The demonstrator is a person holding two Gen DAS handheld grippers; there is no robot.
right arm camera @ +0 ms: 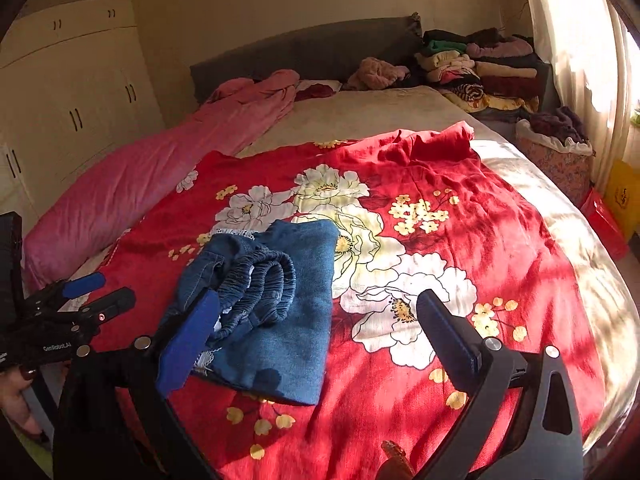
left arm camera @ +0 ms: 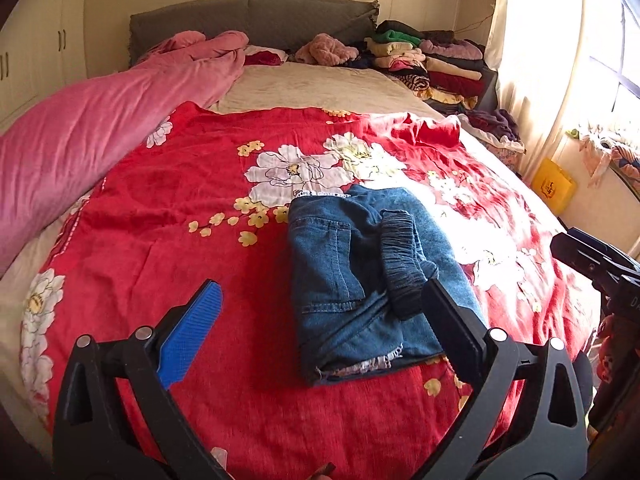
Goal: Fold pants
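1. Your folded blue denim pants [left arm camera: 352,280] lie as a compact rectangle on the red floral cotton bedspread [left arm camera: 180,200], near the bed's foot end and roughly mid-width.
2. Their long axis runs from you toward the grey padded headboard [left arm camera: 256,20]. The frayed hems face you at the near edge; a strip of white lace trim shows at the far edge.
3. The gathered elastic waistband [right arm camera: 260,284] sits on top, doubled over along that same axis.
4. Your left gripper [left arm camera: 324,312] hovers above the near end with its jaws spread wide, clear of the cloth.
5. Your right gripper [right arm camera: 320,320] hangs beside it, jaws likewise spread and holding nothing.
6. Further out, a rolled pink quilt [left arm camera: 100,128] lines the bed's left side, and stacked folded clothes [left arm camera: 432,60] sit by the headboard's right end.
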